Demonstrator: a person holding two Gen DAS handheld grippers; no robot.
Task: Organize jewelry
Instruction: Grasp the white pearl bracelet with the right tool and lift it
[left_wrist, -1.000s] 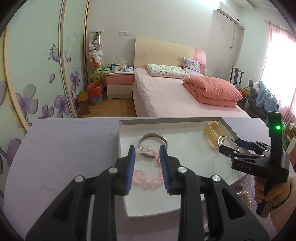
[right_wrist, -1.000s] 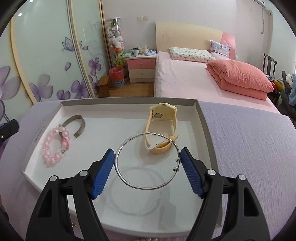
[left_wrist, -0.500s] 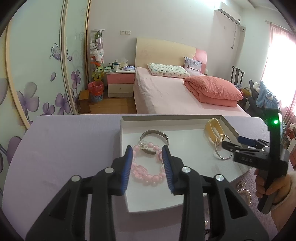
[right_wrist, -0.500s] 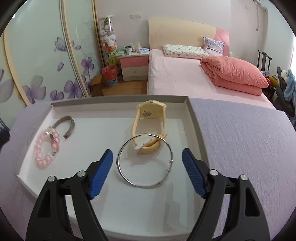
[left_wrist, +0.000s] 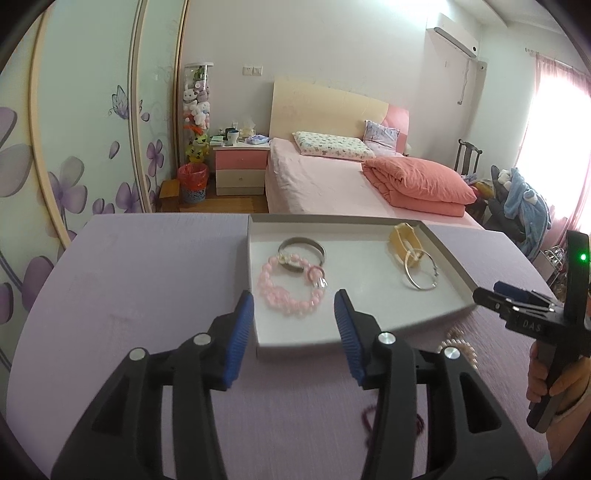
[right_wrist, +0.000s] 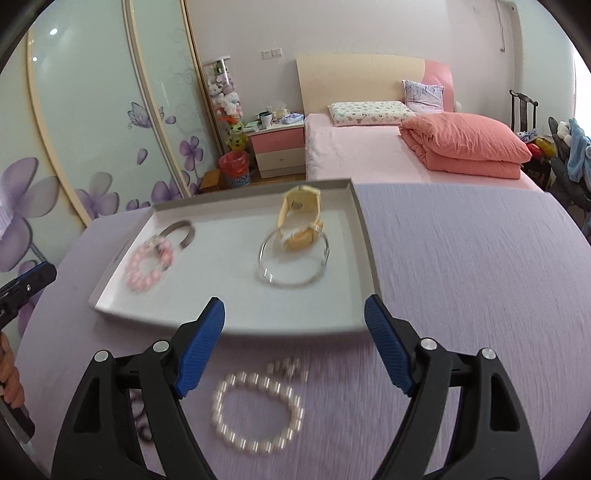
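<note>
Sitting on a lilac tabletop (right_wrist: 461, 266), a shallow white tray (left_wrist: 452, 264) holds most of the jewelry. From the left wrist cam: pink bead bracelet (left_wrist: 291, 291) lies at the tray's 9 o'clock side w/ a grey metal bangle (left_wrist: 302, 246) just behind it at 12, the two overlapping. Yellow watch (left_wrist: 402, 240) sits toward 2 o'clock, thin silver hoop (left_wrist: 419, 271) leaning against its near end, touching.

Left gripper (left_wrist: 294, 328) hovers over the tray's near edge, jaws opening, nothing between the blue pads; pink bracelet lies just ahead at 12, not touched.

Right gripper (right_wrist: 294, 347) is spread wide and empty, hanging above bare tabletop in front of the tray. Below it, at 6 o'clock from the tray's near rim, a white pearl bracelet (right_wrist: 258, 413) lies loose on the tabletop, blurred. A small silver-looking piece (right_wrist: 288, 367) lies just behind the pearls at 12; too blurred to ID. Dark purple beads (left_wrist: 369, 421) peek out under the left gripper's right finger; partly hidden.

Person's hand (left_wrist: 557, 376) grips the right tool's handle at 3 o'clock in the left cam.
</note>
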